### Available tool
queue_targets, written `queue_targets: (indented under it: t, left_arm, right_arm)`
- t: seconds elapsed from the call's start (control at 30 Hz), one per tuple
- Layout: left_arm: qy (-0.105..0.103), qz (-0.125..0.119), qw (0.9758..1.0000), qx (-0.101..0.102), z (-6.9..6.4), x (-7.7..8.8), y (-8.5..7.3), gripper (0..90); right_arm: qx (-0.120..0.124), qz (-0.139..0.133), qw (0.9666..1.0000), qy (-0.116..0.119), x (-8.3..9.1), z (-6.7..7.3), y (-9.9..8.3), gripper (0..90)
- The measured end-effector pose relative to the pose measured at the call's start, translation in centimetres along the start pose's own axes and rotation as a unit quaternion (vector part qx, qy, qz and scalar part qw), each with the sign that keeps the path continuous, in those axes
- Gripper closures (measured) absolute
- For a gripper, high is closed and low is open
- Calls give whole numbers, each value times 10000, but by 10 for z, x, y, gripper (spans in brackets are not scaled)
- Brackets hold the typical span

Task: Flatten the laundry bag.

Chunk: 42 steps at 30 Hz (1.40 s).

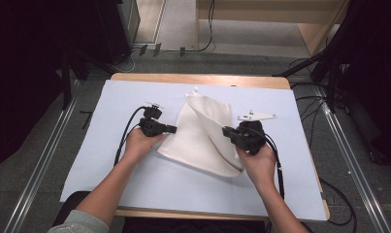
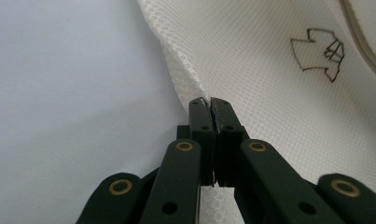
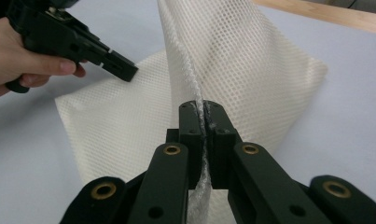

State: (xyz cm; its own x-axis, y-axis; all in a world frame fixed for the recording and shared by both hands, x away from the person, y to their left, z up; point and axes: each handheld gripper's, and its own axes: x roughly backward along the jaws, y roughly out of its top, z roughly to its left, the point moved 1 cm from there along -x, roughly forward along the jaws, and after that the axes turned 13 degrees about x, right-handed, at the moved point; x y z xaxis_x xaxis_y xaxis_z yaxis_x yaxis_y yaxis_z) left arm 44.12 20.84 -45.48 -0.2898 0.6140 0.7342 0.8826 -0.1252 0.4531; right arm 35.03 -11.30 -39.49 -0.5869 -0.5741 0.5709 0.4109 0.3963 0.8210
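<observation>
Your left hand-held gripper (image 1: 171, 129) meets the left edge of the white mesh bag (image 1: 203, 141) on the table (image 1: 135, 194); your right hand-held gripper (image 1: 227, 131) lifts its right side into a fold.

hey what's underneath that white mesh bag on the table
The white mesh bag lies on a pale blue sheet covering the wooden table. Anything under or inside it is hidden; one edge is lifted by the right gripper.
</observation>
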Motion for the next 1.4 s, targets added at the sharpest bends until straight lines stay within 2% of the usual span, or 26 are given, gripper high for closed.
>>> queue_targets:
  t: [0.17,0.47,0.6,0.77,0.87,0.93,0.97,1.07,1.13,1.23,1.33,1.4]
  left_arm:
    - [21,-221,9997,44,4,17,5,900]
    - [223,-335,9991,105,23,36,10,900]
    - [241,-395,9988,165,37,48,11,897]
    - [183,-510,9977,417,54,57,10,892]
    - [243,-525,9976,367,54,57,10,892]
    - [257,-534,9975,391,56,57,10,887]
    - [283,-542,9974,374,57,57,9,879]
    - [301,-626,9967,409,58,59,8,803]
    - [352,-720,9961,364,58,63,8,734]
    - [425,-817,9953,313,54,69,7,649]
    - [319,-811,9957,309,45,72,4,599]
    - [271,-806,9960,268,38,73,-1,584]
  right_arm:
    - [-137,-44,9998,-156,14,-9,-8,885]
    - [-267,-6,9990,-372,26,-20,-23,884]
    - [-293,80,9987,-399,27,-22,-31,883]
    - [-519,184,9981,-260,22,-22,-47,867]
    - [-511,267,9982,-148,18,-19,-51,821]
    - [-480,319,9983,-129,16,-17,-53,740]
    - [-447,339,9984,-118,17,-17,-54,729]
    - [-431,289,9984,-203,23,-21,-56,657]
    - [-442,172,9985,-268,29,-26,-57,609]
    - [-509,51,9982,-304,36,-34,-59,609]
    - [-526,-50,9979,-362,36,-42,-59,634]
    - [-482,19,9981,-395,31,-47,-58,675]
